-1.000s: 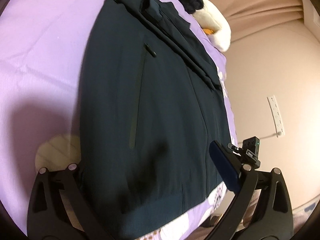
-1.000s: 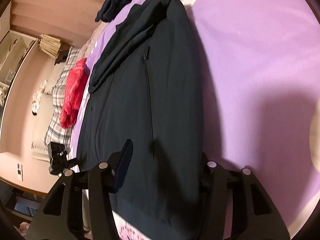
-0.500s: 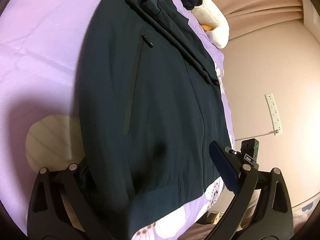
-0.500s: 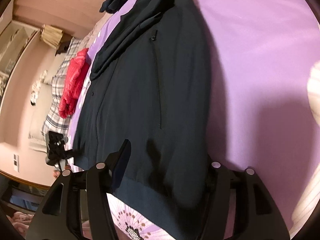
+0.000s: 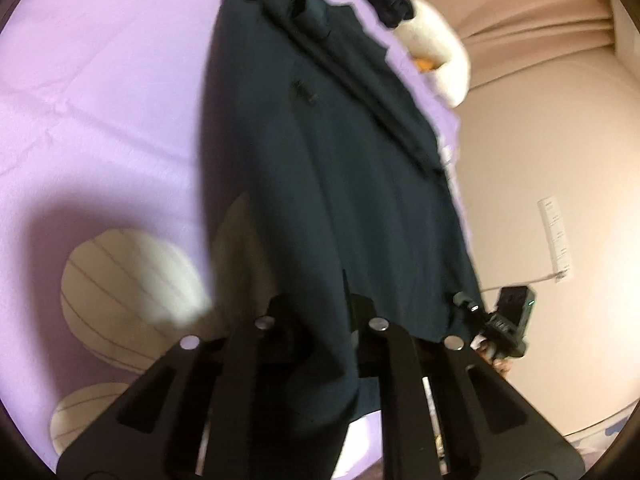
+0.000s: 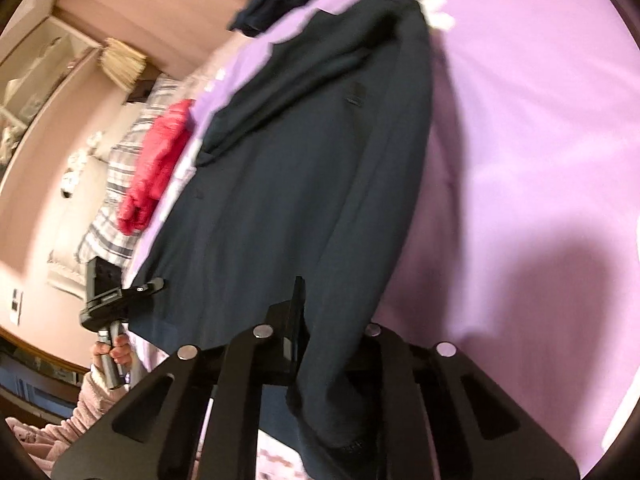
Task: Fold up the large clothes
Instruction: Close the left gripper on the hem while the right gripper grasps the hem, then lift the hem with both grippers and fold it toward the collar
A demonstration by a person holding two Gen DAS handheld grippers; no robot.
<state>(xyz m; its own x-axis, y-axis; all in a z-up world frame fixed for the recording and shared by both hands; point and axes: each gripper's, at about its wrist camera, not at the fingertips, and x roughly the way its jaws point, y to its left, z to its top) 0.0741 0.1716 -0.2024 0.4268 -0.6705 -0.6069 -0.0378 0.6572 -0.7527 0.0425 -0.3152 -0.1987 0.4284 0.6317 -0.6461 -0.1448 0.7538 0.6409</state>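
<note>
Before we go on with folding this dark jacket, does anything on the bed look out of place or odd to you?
Nothing looks damaged or spilled. Both grippers, left and right, pinch the hem of the dark jacket. Its sleeves are folded in. A red garment lies loose at the edge of the purple bedspread.

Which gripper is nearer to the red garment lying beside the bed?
Left. The red garment lies off the jacket's far side in the right-wrist view, the side where the left gripper grips the hem; the right gripper clamps the opposite hem corner.

Dark navy jacket [image 5: 360, 184]; purple, white-flowered bedspread [image 5: 100, 100].
</note>
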